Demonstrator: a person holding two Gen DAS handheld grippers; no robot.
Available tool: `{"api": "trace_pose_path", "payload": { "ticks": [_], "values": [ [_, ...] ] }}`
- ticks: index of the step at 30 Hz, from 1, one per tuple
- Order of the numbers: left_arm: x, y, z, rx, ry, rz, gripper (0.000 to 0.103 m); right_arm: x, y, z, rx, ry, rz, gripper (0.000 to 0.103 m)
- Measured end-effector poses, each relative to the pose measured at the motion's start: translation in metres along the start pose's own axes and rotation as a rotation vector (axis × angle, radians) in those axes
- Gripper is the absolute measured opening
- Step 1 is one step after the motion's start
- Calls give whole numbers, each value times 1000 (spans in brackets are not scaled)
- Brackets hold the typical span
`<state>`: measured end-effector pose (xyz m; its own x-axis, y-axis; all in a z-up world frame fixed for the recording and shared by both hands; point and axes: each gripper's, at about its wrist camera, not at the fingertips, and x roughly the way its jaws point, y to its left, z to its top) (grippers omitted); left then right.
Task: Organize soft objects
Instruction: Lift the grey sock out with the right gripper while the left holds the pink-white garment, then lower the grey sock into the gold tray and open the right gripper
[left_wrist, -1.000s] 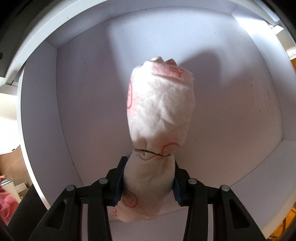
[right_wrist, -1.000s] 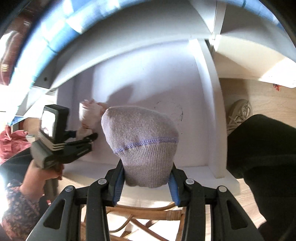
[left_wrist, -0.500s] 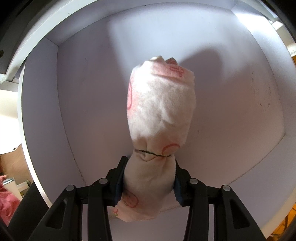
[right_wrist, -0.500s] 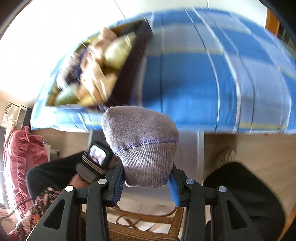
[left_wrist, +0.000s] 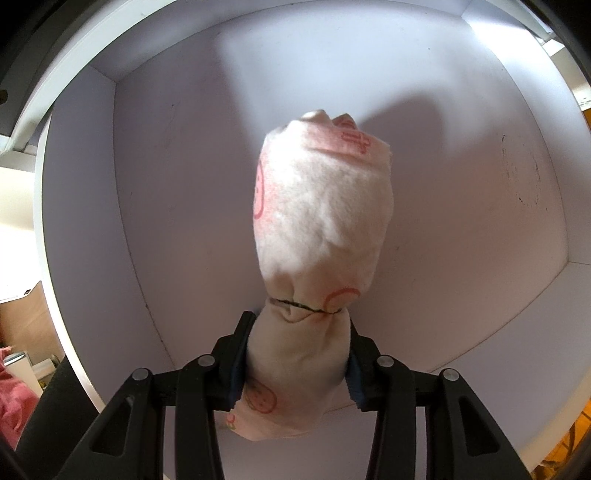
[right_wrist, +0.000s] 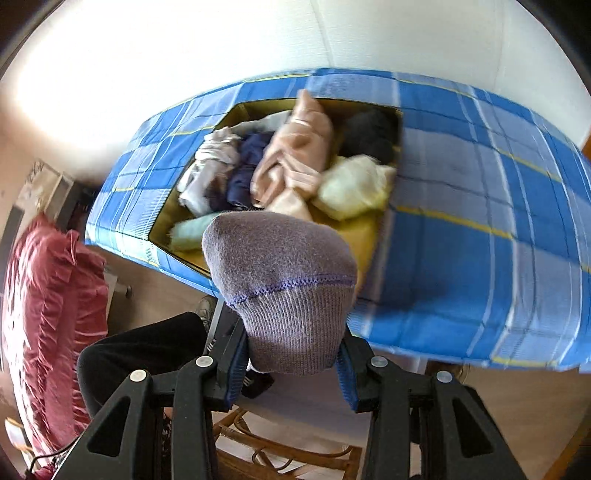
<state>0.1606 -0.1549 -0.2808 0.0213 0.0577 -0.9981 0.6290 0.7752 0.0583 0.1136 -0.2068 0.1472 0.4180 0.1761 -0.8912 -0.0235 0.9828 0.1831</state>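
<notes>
Left wrist view: the left gripper (left_wrist: 295, 363) pinches a rolled white sock with pink prints (left_wrist: 317, 236) near its lower end. The sock sticks out over the floor of a white box (left_wrist: 177, 192).

Right wrist view: the right gripper (right_wrist: 293, 365) squeezes a rolled purple sock (right_wrist: 280, 280) by its cuff. Past it lies a blue checked cloth (right_wrist: 480, 240), and on it a brown box (right_wrist: 365, 232) full of soft clothes (right_wrist: 291, 162). A red pillow (right_wrist: 51, 317) sits at the left edge.
</notes>
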Motion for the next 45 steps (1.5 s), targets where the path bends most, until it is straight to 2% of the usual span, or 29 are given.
{"api": "trace_pose_path", "payload": {
  "ticks": [4, 6, 11, 13, 26, 27, 32, 36, 41, 43, 44, 45],
  "values": [
    [-5, 6, 5, -3, -1, -6, 45, 20, 23, 16, -44, 25, -14, 41],
    [9, 6, 2, -7, -2, -10, 45, 27, 31, 23, -58, 32, -25, 41],
    [9, 8, 2, -7, -3, -10, 45, 48, 44, 35, -80, 61, -52, 41],
    [-10, 19, -9, 1, -5, -6, 45, 61, 49, 39, -84, 80, -60, 42],
    [-14, 14, -17, -4, -6, -6, 45, 117, 45, 48, -21, 161, -71, 43],
    [-14, 14, -17, -17, -69, 4, 45, 119, 42, 48, -17, 165, -77, 43],
    [-12, 12, -19, -16, -70, 5, 45, 119, 28, 43, 8, 180, -92, 43],
    [-13, 12, -20, -15, -70, 6, 45, 106, 23, 36, 9, 180, -72, 45],
    [-12, 12, -21, -16, -71, 6, 46, 84, 27, 26, -44, 141, -88, 48],
    [-11, 11, -23, -15, -72, 7, 46, 76, 30, 25, -46, 97, -99, 48],
    [7, 7, -26, -15, -73, 8, 46, 73, 29, 26, -35, 76, -94, 48],
    [8, 7, -26, -14, -73, 8, 46, 72, 27, 27, -24, 64, -81, 48]
  ]
}}
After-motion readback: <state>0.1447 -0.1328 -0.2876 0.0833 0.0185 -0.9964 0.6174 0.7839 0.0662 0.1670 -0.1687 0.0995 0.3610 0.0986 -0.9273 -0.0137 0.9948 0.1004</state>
